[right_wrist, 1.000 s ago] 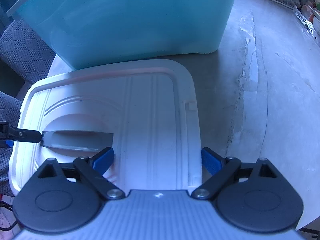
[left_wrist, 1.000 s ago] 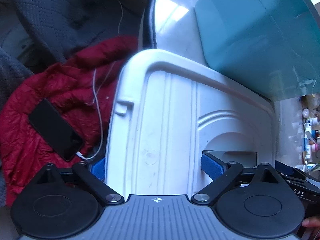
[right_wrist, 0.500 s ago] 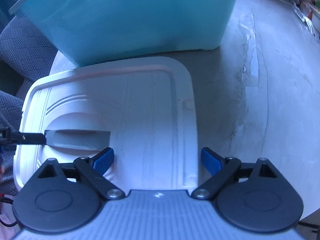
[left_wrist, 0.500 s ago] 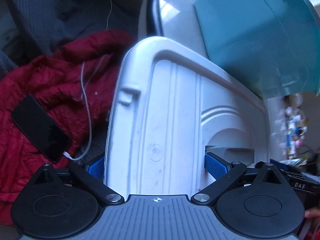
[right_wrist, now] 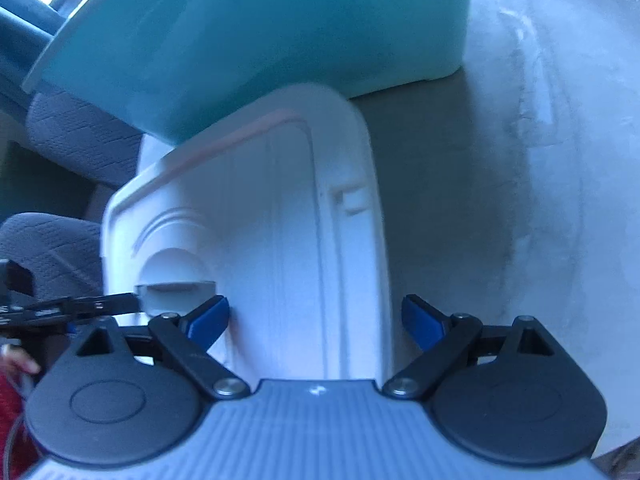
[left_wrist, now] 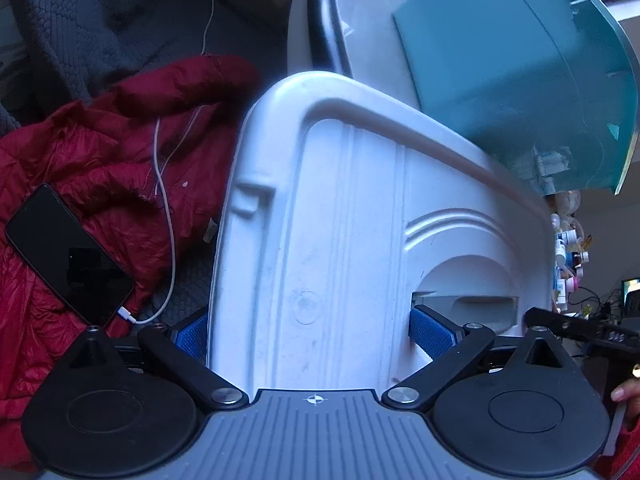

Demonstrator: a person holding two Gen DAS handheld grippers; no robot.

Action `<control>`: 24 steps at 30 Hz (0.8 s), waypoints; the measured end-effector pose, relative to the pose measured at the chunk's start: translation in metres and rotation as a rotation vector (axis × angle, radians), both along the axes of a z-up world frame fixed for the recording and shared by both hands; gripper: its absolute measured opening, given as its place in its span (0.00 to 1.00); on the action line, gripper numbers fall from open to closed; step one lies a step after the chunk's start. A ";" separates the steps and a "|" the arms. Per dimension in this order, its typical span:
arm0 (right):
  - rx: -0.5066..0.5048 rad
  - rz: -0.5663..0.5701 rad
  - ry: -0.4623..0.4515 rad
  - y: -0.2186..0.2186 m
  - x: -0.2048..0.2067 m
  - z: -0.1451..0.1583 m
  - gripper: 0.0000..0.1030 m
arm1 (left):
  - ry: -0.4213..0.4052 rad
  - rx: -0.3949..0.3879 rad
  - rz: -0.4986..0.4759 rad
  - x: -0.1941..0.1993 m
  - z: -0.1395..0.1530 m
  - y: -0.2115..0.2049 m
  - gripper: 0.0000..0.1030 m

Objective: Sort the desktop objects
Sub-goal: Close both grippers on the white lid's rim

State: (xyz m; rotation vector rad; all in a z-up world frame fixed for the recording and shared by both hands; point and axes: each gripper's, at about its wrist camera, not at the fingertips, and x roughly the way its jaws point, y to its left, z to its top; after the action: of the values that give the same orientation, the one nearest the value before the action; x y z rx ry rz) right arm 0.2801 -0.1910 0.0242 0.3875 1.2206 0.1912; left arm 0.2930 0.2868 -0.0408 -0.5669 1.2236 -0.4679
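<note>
While the white lid [left_wrist: 340, 240] sits tipped up with its far edge leaning against the teal bin [left_wrist: 516, 80], both grippers have a corner of it between their fingers. It's a big moulded plastic lid with raised ribs, a small latch tab on one side edge and an arched recess with a grey handle [left_wrist: 472, 308] near the other.

The left gripper [left_wrist: 312, 330] has its jaws spread really wide. One blue pad is tucked behind the lid's outer edge, half hidden, and the other sits on the lid face right beside the handle recess. I honestly can't tell if either pad is actually pressing on the plastic.

Same deal from the right gripper [right_wrist: 316, 318]: jaws wide, the lid [right_wrist: 280, 240] running up between them. Its left pad is up against the lid near the handle [right_wrist: 176, 292], and the right pad hangs just off the lid's outer edge over the tabletop with a sliver of gap showing, so no real clamp there as far as I can see. That frame is pretty blurry though.

The teal bin [right_wrist: 260, 32] stands on the pale grey marbled table [right_wrist: 540, 160]. Off the table's edge there's a red puffy jacket [left_wrist: 80, 168] with a black phone [left_wrist: 64, 256] lying on it, plugged into a white cable [left_wrist: 170, 240]. Grey quilted upholstery [left_wrist: 100, 32] sits behind that.
</note>
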 end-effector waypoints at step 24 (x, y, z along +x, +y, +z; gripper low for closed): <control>-0.016 0.006 -0.067 -0.010 -0.026 0.034 0.94 | -0.046 0.165 0.005 -0.034 0.078 -0.043 1.00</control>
State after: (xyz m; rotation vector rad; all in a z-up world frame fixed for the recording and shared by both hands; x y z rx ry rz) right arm 0.2538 -0.2007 0.0581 0.3608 1.1570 0.1974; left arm 0.2588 0.2442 0.0372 -0.4165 1.2040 -0.3694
